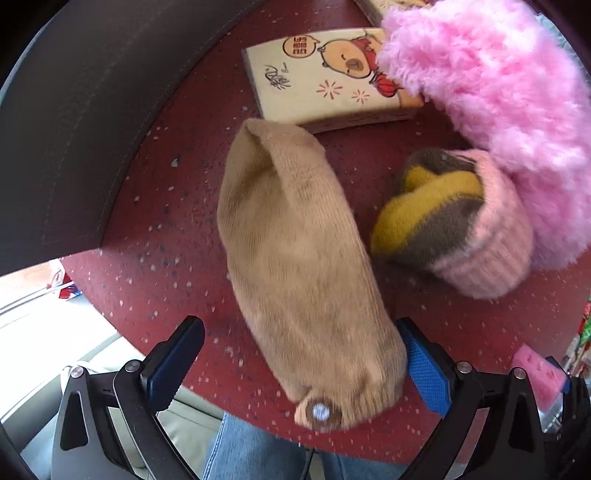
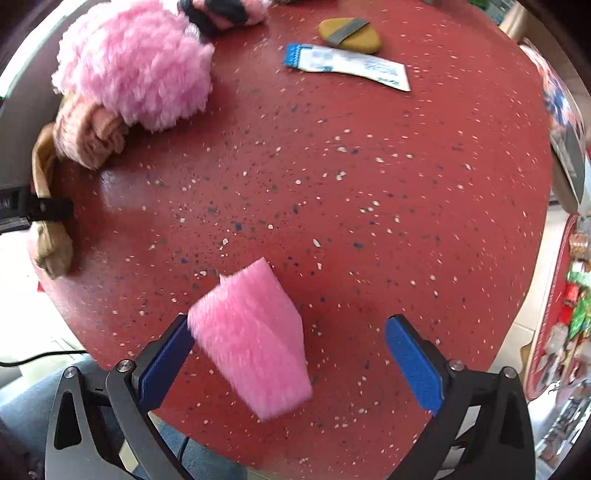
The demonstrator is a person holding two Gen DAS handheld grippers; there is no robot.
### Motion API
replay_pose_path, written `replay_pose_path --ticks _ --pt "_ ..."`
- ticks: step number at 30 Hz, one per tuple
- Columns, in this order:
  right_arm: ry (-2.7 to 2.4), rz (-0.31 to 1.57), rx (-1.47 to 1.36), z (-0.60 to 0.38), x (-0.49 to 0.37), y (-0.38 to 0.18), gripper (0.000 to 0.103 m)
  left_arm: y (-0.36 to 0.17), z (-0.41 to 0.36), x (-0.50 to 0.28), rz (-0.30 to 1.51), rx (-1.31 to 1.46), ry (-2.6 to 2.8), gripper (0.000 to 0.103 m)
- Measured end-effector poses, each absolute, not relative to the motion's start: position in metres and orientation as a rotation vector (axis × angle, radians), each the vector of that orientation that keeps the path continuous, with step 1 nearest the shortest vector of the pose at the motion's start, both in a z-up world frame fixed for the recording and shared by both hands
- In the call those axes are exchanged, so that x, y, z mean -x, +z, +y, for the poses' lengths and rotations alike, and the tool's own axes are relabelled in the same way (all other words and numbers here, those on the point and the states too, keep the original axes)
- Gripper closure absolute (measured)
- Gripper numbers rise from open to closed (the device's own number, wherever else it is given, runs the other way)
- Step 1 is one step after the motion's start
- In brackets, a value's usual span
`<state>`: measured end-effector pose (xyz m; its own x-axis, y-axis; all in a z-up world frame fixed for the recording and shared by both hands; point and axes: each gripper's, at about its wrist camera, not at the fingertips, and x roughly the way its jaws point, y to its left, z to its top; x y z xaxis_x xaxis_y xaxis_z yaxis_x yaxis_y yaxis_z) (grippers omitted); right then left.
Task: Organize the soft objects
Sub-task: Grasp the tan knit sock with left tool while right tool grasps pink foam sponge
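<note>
A tan sock (image 1: 295,266) lies on the red speckled table (image 1: 166,266), its cuff end between the open fingers of my left gripper (image 1: 299,365); the right pad (image 1: 424,373) touches it. A rolled pink, yellow and grey sock (image 1: 454,221) and a fluffy pink plush item (image 1: 491,85) lie to its right. In the right wrist view, a pink sponge (image 2: 255,339) sits between the open fingers of my right gripper (image 2: 291,362), against the left pad (image 2: 166,365). The plush item (image 2: 136,62) and the tan sock (image 2: 48,206) lie at far left.
A cartoon-printed box (image 1: 328,77) lies behind the tan sock, and a dark curved wall (image 1: 81,110) stands at left. In the right wrist view, a white and blue packet (image 2: 347,66), a yellow pad (image 2: 351,35) and a striped sock (image 2: 221,13) lie far across the table (image 2: 369,184).
</note>
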<state>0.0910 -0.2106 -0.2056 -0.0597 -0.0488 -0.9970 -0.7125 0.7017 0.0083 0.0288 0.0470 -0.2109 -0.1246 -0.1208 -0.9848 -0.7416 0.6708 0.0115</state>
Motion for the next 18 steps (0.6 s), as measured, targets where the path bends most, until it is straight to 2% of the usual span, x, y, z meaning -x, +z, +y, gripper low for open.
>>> replay_pose_path --ticks 5,13,17,18 --pt "0.610 1.582 0.729 -0.197 -0.088 -0.224 0.000 -0.220 0.051 -0.033 1.630 0.744 0.640 0.000" --pt "0.611 1.573 0.697 -0.196 -0.093 -0.224 0.000 -0.216 0.042 -0.029 1.599 0.740 0.643 0.000" --pt "0.602 1.606 0.714 -0.195 -0.097 -0.229 0.000 -0.218 0.041 -0.038 1.665 0.735 0.609 0.000" --pt "0.594 1.620 0.720 -0.193 -0.100 -0.231 0.000 -0.217 0.041 -0.040 1.678 0.725 0.604 0.003"
